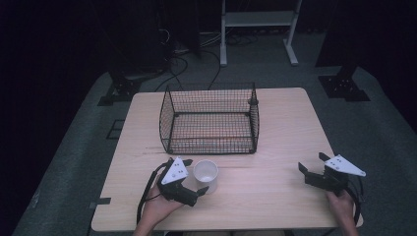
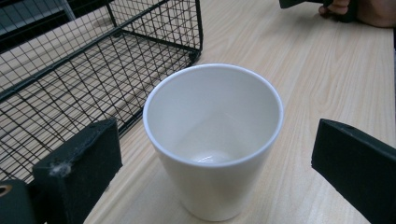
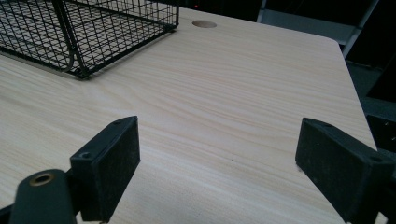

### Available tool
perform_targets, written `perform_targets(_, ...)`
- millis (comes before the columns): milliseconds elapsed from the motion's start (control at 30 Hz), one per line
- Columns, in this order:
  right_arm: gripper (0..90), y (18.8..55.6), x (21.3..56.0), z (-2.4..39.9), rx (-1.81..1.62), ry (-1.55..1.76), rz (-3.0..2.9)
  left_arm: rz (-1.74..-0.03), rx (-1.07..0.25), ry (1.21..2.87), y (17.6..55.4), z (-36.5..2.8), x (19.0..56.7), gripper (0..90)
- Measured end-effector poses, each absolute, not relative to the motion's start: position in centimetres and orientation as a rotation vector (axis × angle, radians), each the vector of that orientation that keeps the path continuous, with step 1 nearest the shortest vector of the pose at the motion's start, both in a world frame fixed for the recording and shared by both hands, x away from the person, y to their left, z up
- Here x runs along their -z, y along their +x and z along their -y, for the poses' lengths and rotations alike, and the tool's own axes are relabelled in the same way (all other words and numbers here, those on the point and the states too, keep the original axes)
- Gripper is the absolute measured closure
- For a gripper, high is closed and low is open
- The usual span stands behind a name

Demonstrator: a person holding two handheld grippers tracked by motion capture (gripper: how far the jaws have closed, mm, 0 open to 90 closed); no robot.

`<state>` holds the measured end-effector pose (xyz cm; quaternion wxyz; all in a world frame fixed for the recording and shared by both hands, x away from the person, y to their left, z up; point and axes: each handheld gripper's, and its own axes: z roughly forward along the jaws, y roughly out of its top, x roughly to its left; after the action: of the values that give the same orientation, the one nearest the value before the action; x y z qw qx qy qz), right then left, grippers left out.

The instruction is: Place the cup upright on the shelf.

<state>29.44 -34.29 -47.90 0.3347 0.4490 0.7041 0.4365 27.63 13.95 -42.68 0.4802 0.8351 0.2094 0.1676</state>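
A white empty cup (image 1: 205,173) stands upright on the wooden table (image 1: 280,128), just in front of a black wire basket (image 1: 166,123). My left gripper (image 1: 195,175) is open, one jaw on each side of the cup. In the left gripper view the cup (image 2: 212,140) sits between the jaws with a gap on both sides, so my left gripper (image 2: 210,144) is not touching it. My right gripper (image 1: 312,163) hovers open near the table's right front corner. Between its jaws, my right gripper (image 3: 217,144) holds nothing above bare wood.
The wire basket (image 2: 70,70) is empty and open at the top; its near wall is close behind the cup. The basket's corner (image 3: 84,32) lies far left of the right gripper. A round hole (image 3: 204,23) marks the table's far edge. Stands and cables sit on the floor beyond.
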Motion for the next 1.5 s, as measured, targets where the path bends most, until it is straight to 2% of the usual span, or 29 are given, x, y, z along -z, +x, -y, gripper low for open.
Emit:
perform_targets(967, 13.1, 29.4, 47.9, 34.3, -1.145, 1.173, -1.837, -0.520, -0.321, 2.159, 30.0, -11.7, 44.5, 3.2)
perform_targets(1067, 13.1, 29.4, 47.9, 34.3, -1.146, 1.175, -1.836, -0.513, -0.300, 2.168, 30.2, -11.5, 44.6, 6.2)
perform_targets(1267, 13.1, 29.4, 47.9, 34.3, -1.148, 1.177, -1.835, -0.490, -0.290, 2.192, 30.3, -11.6, 44.7, 20.3)
perform_targets(1500, 13.1, 29.4, 47.9, 34.4, -1.151, 1.178, -1.832, -0.468, -0.267, 2.199, 30.2, -11.4, 44.5, 20.8)
